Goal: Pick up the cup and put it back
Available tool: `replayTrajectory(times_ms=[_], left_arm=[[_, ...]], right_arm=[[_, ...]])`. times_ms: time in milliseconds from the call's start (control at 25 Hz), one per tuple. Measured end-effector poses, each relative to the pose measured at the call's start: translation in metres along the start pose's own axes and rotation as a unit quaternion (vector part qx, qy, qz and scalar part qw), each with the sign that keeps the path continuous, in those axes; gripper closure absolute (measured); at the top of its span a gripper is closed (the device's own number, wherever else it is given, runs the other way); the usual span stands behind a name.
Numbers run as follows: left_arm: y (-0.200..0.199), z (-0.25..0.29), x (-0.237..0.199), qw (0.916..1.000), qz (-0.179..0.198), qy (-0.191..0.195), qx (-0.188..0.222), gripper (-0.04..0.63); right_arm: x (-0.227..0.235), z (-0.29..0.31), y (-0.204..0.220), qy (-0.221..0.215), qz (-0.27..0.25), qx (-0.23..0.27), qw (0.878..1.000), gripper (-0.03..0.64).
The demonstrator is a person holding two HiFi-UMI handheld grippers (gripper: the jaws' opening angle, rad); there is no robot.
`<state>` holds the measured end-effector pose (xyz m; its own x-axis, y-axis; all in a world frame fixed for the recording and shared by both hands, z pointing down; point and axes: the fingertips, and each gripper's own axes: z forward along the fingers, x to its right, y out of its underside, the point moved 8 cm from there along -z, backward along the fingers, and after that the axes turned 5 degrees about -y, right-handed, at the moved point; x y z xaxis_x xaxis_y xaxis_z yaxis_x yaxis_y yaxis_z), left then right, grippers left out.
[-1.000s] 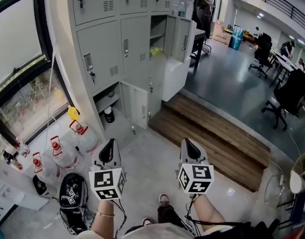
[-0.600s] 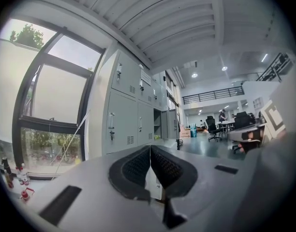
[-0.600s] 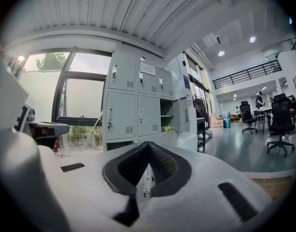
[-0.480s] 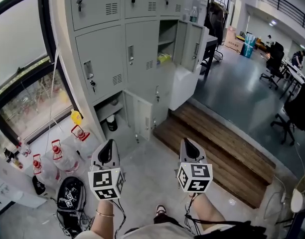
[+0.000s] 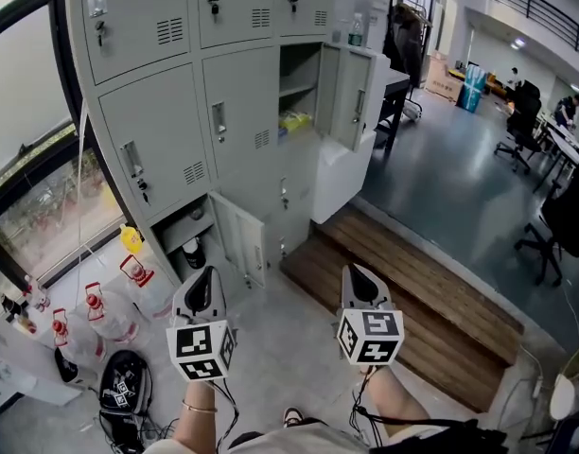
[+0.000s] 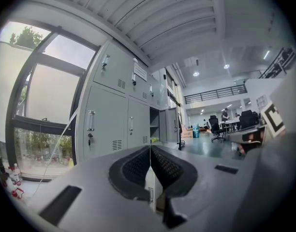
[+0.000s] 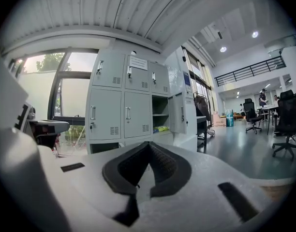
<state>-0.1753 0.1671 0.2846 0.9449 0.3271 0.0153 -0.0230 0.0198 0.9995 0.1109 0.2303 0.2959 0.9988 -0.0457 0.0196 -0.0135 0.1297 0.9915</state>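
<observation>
Head view: dark cup (image 5: 192, 252), likely our target, sits in the bottom open locker (image 5: 181, 230), eleven o'clock off the left gripper (image 5: 205, 282). Left gripper view: jaws pressed together, empty. Right gripper view: right gripper (image 7: 147, 151) likewise closed on nothing. Open before reaching in low.

An open office, shown by grey lockers (image 5: 157, 112) and swivel chairs (image 5: 558, 218).

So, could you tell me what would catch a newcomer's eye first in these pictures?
The tall bank of grey metal lockers dominates the upper left, with one middle door swung open, showing something yellow-green inside, and a bottom compartment standing open with a small dark container in it. In the foreground, the left gripper and right gripper, each bearing a black-and-white marker cube, are shut and empty above the pale concrete floor.
</observation>
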Motion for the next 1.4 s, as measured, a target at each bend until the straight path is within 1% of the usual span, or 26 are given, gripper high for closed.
replayTrajectory(times_ms=[280,400,720,880,1120,1400], left_arm=[[0.004,0.032,0.024,0.9998,0.013,-0.011,-0.006,0.586],[0.008,0.040,0.021,0.9995,0.016,-0.021,-0.014,0.586],[0.022,0.076,0.001,0.9984,0.000,-0.048,-0.029,0.586],[0.023,0.106,-0.009,0.9985,-0.006,-0.049,-0.025,0.586],[0.017,0.165,-0.025,0.9990,-0.008,-0.038,-0.021,0.586],[0.006,0.242,-0.048,0.9995,-0.016,-0.028,-0.008,0.586]], right_arm=[[0.039,0.032,-0.002,-0.011,0.006,0.002,1.000,0.624],[0.043,0.048,0.001,-0.018,0.015,-0.001,1.000,0.624],[0.041,0.096,0.015,-0.039,0.020,-0.021,0.999,0.624],[0.040,0.128,0.011,-0.042,0.012,-0.020,0.999,0.624],[0.042,0.185,-0.011,-0.038,0.005,-0.006,0.999,0.624],[0.052,0.249,-0.030,-0.018,-0.005,0.007,1.000,0.624]])
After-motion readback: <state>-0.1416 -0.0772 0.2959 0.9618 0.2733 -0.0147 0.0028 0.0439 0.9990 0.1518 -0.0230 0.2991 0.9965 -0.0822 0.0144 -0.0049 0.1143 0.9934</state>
